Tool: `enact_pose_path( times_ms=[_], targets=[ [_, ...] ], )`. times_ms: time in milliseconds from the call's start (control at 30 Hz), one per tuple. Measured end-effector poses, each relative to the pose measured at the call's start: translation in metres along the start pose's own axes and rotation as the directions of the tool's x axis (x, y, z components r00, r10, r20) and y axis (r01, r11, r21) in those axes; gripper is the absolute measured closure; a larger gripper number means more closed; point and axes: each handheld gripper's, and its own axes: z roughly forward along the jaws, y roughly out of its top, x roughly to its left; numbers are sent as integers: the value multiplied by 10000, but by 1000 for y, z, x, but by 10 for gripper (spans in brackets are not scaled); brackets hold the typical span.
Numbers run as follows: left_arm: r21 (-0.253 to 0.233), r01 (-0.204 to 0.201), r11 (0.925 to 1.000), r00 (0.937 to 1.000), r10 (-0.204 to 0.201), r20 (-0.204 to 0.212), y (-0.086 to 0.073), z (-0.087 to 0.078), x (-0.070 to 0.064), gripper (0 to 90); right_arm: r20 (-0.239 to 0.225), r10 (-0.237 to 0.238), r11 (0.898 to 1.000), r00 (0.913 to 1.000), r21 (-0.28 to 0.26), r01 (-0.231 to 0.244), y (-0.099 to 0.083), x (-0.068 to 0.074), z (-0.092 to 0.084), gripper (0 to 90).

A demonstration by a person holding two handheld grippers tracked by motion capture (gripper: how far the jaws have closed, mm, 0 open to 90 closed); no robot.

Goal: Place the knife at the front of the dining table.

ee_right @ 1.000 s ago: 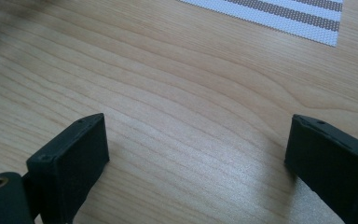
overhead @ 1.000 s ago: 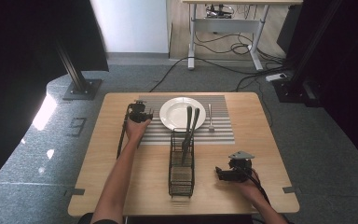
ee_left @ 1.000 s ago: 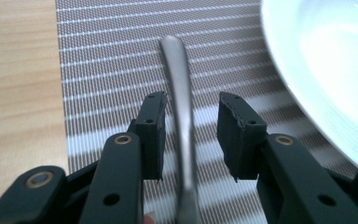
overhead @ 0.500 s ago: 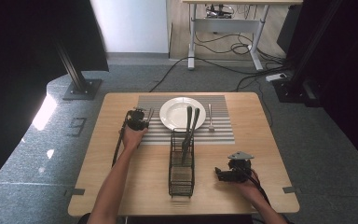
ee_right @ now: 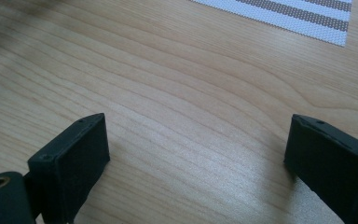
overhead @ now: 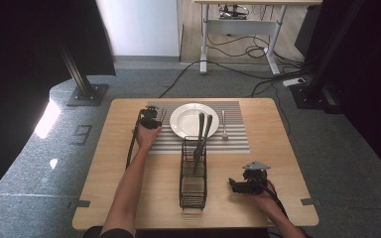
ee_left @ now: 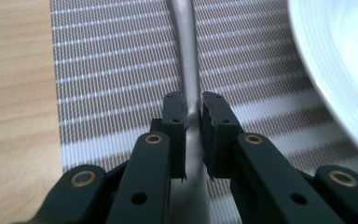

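plate on placemat; rack before plate.

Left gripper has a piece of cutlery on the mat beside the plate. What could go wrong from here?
1. The left gripper pinches the thin metal handle near its pad tips, so it may pivot or slip when lifted.
2. The plate rim lies close beside the handle; a sideways swing could knock it.

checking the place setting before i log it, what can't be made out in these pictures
- Metal utensil in the left gripper: its head is cut off by the top edge of the left gripper view, and too small in the high view to tell its kind.
- Dark utensils in the wire caddy: their lower ends are hidden by its wires in the high view.
- Right gripper: open over bare table.
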Motion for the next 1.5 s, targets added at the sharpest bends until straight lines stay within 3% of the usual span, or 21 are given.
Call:
enact_pose_path(
  times_ms=[67, 133, 233, 267, 333, 433, 500, 600, 867, 1067, 1167, 1233, 1500],
  targets=[
    [-81, 207, 9998, 9997, -206, 113, 1, 2, 2, 802, -7, -12, 10000, 10000, -3, 12, 0, 0, 0, 64],
    [-137, 90, 9999, 10000, -90, -11, 0, 1, 1, 794, -14, -22, 10000, 10000, -6, 22, 0, 0, 0, 64],
    [-328, -136, 9994, 9999, 135, -18, -2, 0, 1, 680, -15, -28, 10000, 10000, -6, 28, 0, 0, 0, 65],
    [-169, -219, 9996, 9993, 224, 307, -6, -2, 1, 641, -8, -45, 10000, 10000, -12, 45, 0, 0, 0, 66],
    [-184, -330, 9993, 9988, 336, 346, -12, -6, 2, 583, -1, -54, 10000, 10000, -16, 54, 0, 0, -1, 67],
    [-337, -342, 9988, 9983, 358, 464, -21, -17, 4, 548, -7, -71, 10000, 10000, -23, 71, -1, 0, -1, 67],
    [-195, -371, 9991, 9981, 381, 490, -27, -22, 6, 531, -9, -68, 10000, 10000, -20, 68, -1, 0, -1, 67],
    [-54, -374, 9993, 9972, 377, 650, -36, -27, 8, 535, -1, -83, 10000, 10000, -26, 83, -1, 0, -1, 67],
    [-341, -564, 9978, 9945, 592, 869, -51, -34, 0, 547, -68, -162, 9999, 9998, -15, 162, -1, 2, -1, 69],
    [-333, -804, 9962, 9934, 829, 793, -53, -35, -7, 553, -99, -170, 9999, 9998, -19, 169, -1, 2, -1, 68],
    [-356, -827, 9959, 9918, 858, 951, -54, -35, -10, 551, -107, -165, 9999, 9998, -18, 164, -1, 2, -1, 68],
    [-312, -1001, 9945, 9917, 1023, 779, -54, -34, -12, 549, -111, -164, 9999, 9998, -15, 164, -1, 2, -1, 68],
    [-390, -881, 9953, 9920, 913, 870, -54, -34, -10, 541, -142, -156, 9999, 9998, 3, 156, -1, 2, -1, 65]
  ],
)
